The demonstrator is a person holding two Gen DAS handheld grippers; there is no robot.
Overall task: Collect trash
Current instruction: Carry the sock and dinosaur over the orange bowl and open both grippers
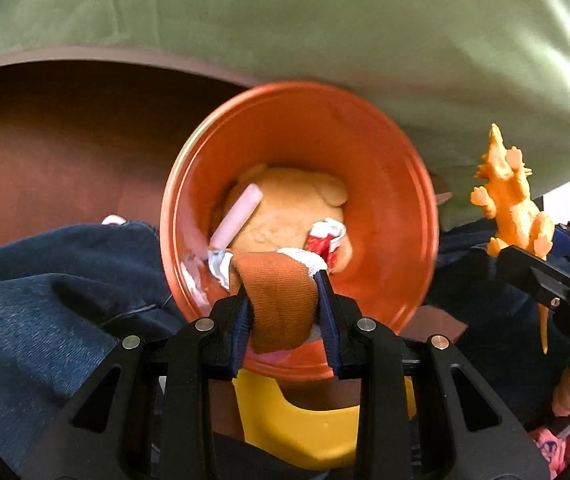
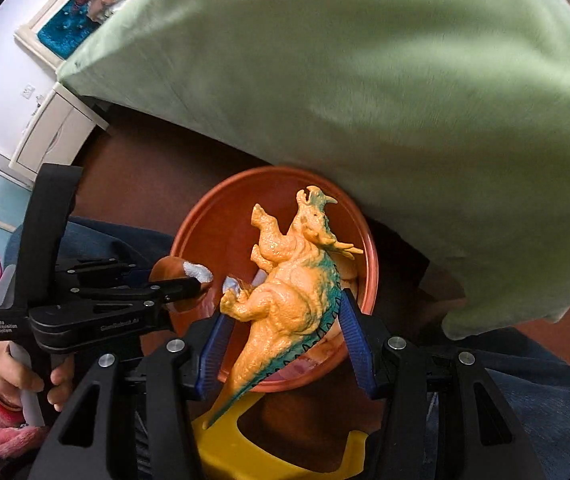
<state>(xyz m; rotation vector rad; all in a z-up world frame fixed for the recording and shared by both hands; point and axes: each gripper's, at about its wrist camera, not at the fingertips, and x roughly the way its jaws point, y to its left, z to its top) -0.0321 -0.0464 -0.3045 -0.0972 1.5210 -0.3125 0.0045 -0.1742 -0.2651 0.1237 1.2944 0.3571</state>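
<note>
An orange bucket stands open below both grippers; it also shows in the right wrist view. Inside lie a pink stick, crumpled red-and-white wrappers and foil. My left gripper is shut on a brown sock with a white toe, held over the bucket's near rim; it shows in the right wrist view. My right gripper is shut on an orange toy dinosaur over the bucket; the dinosaur shows at the right of the left wrist view.
A green cloth hangs over the far side of the bucket. Dark blue denim lies to the left. A yellow plastic piece sits under the bucket's near edge. A white cabinet stands far left.
</note>
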